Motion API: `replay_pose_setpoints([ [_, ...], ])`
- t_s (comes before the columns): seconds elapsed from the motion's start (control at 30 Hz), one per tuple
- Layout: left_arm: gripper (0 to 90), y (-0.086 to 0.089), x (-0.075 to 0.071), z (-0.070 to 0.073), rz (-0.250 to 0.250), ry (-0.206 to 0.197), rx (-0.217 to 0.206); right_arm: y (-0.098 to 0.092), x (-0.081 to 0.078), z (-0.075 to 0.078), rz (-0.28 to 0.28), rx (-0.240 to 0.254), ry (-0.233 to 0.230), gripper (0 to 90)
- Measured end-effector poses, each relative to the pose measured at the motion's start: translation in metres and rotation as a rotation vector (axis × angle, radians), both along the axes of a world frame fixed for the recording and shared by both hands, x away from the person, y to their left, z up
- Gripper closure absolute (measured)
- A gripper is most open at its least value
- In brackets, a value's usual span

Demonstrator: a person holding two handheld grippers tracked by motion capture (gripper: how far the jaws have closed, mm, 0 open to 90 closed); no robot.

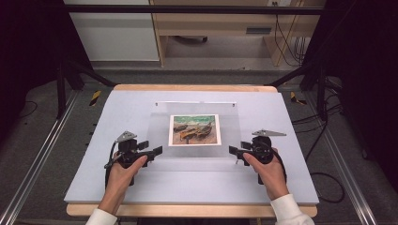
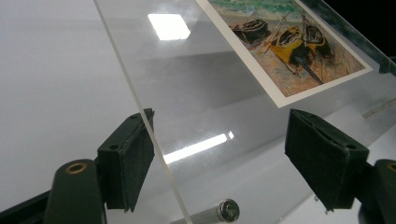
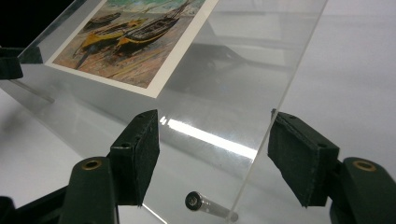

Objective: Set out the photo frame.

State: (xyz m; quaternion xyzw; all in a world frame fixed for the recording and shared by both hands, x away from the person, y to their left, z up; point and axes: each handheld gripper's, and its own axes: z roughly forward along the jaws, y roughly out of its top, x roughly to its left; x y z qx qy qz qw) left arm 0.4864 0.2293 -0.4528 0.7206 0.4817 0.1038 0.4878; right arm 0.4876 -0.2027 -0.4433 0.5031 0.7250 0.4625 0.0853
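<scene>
Left hand-held gripper (image 1: 158, 150) and right hand-held gripper (image 1: 232, 149) both wide, pads straddling opposite edges of the clear acrylic sheet (image 1: 159, 123), not pressing. Boat print (image 1: 195, 129) lies between them on the worktop (image 1: 108, 187). Risk: uneven closing tilts the slick sheet, so the print slides.

1. A clear acrylic sheet (image 2: 224, 93) spans the white table (image 2: 51, 70).
2. A boat picture (image 2: 285, 44) lies at its far right.
3. The sheet's left edge touches the left gripper (image 2: 219, 149)'s left pad; the right pad stands apart.
4. A metal pin (image 2: 224, 211) sits near.
</scene>
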Motion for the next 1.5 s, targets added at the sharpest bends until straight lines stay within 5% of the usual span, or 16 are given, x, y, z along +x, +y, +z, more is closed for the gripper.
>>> replay_pose_setpoints([
  [1.5,30.6,-0.002,-0.026,0.005,0.032,-0.043,0.047,0.0,-0.025,0.004,0.014,-0.069,-0.084,41.7],
])
